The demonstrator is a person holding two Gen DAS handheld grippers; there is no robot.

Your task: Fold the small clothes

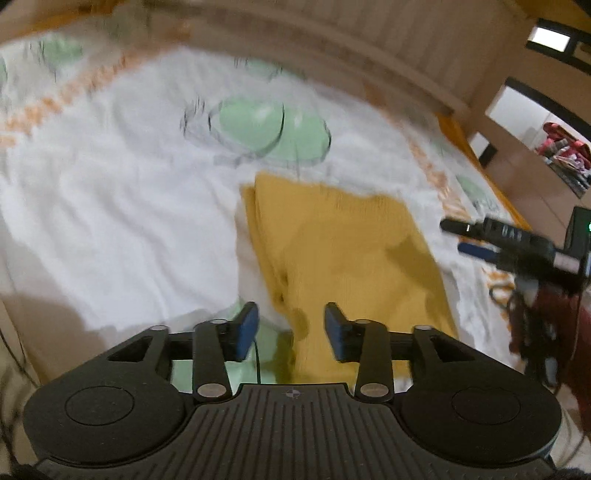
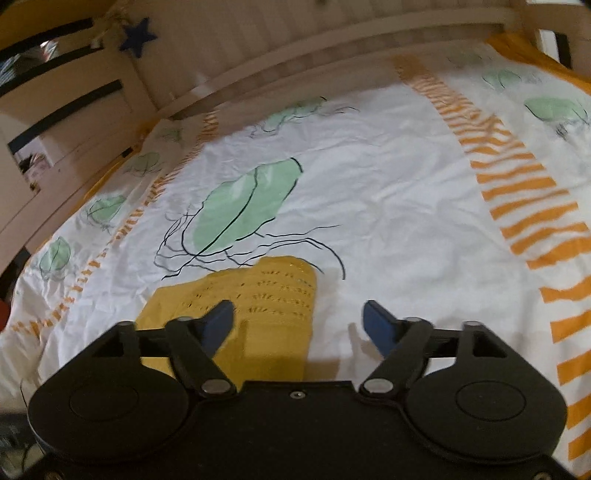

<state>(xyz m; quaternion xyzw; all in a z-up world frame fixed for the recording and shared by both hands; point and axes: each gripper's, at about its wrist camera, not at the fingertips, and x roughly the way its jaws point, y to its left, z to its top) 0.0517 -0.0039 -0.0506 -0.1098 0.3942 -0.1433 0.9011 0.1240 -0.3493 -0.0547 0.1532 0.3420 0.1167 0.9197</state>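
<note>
My left gripper (image 1: 290, 330) has its two blue-padded fingers (image 1: 246, 330) spread partway apart, with nothing pinched between them. Below the gap I see the near end of a mustard-yellow knitted garment (image 1: 343, 258), which lies folded into a long strip on the bed; whether the pads brush it I cannot tell, but they do not press on it. The garment runs away from the left gripper toward the middle of the bed, its far end just short of a pale green leaf print (image 1: 266, 125). This view is blurred.

My right gripper (image 2: 299, 325) has its fingers spread wide, also empty. Its left blue finger (image 2: 218, 325) hangs over the yellow garment (image 2: 273, 314), while its right finger is over bare sheet. From this side the garment shows rows of small openwork holes, and it lies flat, its far edge beside a large green leaf drawn with thin black lines (image 2: 243, 206).

In the left wrist view, the right gripper (image 1: 465, 236) appears at the right edge, over the sheet just beyond the garment's side, with a dark red sleeve (image 1: 561, 317) behind it.

The bedsheet (image 2: 388, 206) is white and wrinkled, with green leaves and bands of orange stripes (image 2: 524, 192). A pale wooden bed rail (image 2: 332, 48) runs along the far side, and a dark blue star (image 2: 139, 36) hangs near its left end.
</note>
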